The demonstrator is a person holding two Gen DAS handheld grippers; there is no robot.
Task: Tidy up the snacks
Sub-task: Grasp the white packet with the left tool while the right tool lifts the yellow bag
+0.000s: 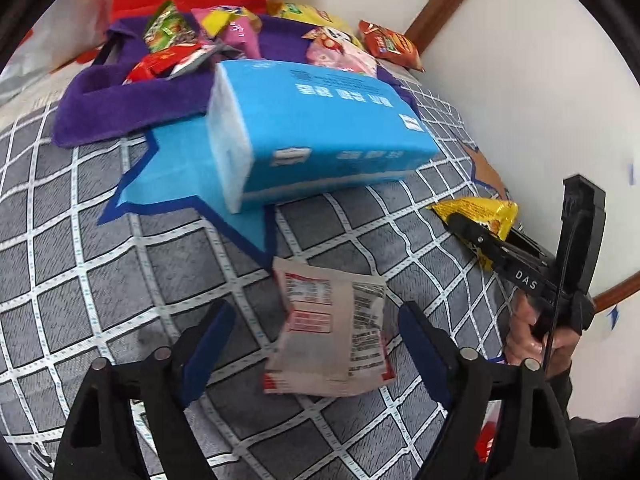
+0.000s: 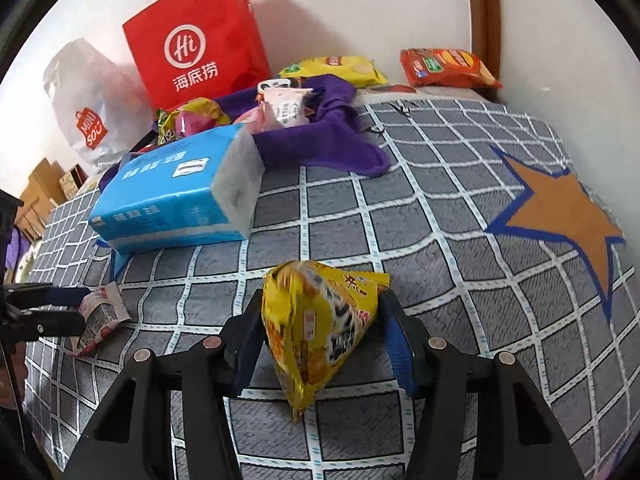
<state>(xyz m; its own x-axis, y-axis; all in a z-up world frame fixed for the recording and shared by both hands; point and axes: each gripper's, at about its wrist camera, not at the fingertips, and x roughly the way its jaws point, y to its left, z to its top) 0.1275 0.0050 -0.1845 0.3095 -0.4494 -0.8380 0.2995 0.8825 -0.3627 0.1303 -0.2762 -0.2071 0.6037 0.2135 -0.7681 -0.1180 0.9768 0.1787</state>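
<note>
A white and red snack packet point(image 1: 332, 332) lies on the grey checked bedspread point(image 1: 120, 280). My left gripper point(image 1: 316, 312) stands open around it, blue pads clear of both its sides. That packet point(image 2: 100, 316) and the left gripper point(image 2: 68, 308) also show at the left edge of the right wrist view. My right gripper point(image 2: 320, 304) is shut on a yellow snack packet point(image 2: 320, 320), which hangs just above the bedspread point(image 2: 440, 220). In the left wrist view, the right gripper point(image 1: 460, 224) with the yellow packet point(image 1: 484, 216) is at the far right, held by a hand point(image 1: 528, 340).
A blue tissue pack point(image 1: 320, 128) lies ahead, in front of a purple cloth bin point(image 1: 120, 108) filled with several snacks. Behind stand a red bag point(image 2: 200, 40) and a white bag point(image 2: 92, 112). A yellow chip bag point(image 2: 336, 68) and an orange one point(image 2: 448, 66) lie by the wall.
</note>
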